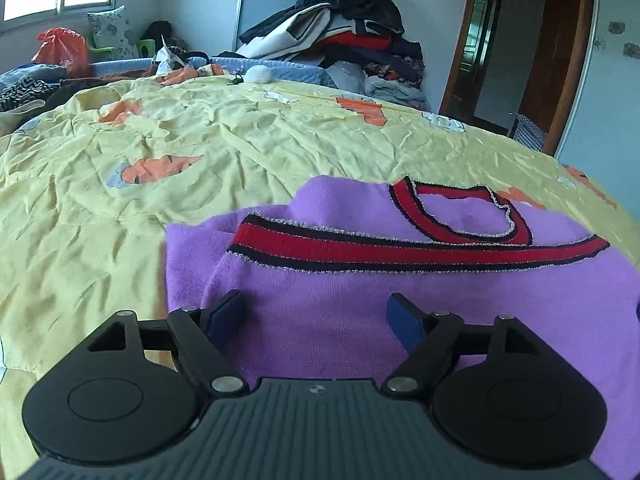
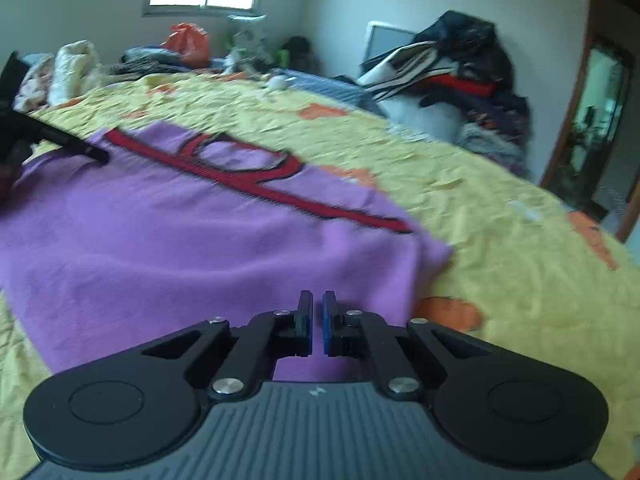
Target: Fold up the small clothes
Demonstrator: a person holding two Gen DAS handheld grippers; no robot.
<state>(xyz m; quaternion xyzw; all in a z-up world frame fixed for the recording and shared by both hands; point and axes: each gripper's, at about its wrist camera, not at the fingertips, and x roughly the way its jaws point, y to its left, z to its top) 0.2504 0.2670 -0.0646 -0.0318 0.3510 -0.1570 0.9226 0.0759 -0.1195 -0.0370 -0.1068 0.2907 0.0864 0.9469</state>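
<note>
1. Two grippers work one purple knit top (image 1: 328, 300), which lies flat on the yellow bedspread (image 1: 120, 184) with its red-and-black trimmed neckline (image 1: 460, 216) at the far end.
2. To fold well, I judge each tool should take a near corner of the hem, lift evenly, and carry it toward the neckline so the edges line up.
3. The left gripper (image 1: 320, 320) is spread wide over the cloth near its left edge, holding nothing.
4. The right gripper (image 2: 317, 322) has its fingers nearly together at the near hem; blur makes it unclear whether fabric is pinched.
</note>
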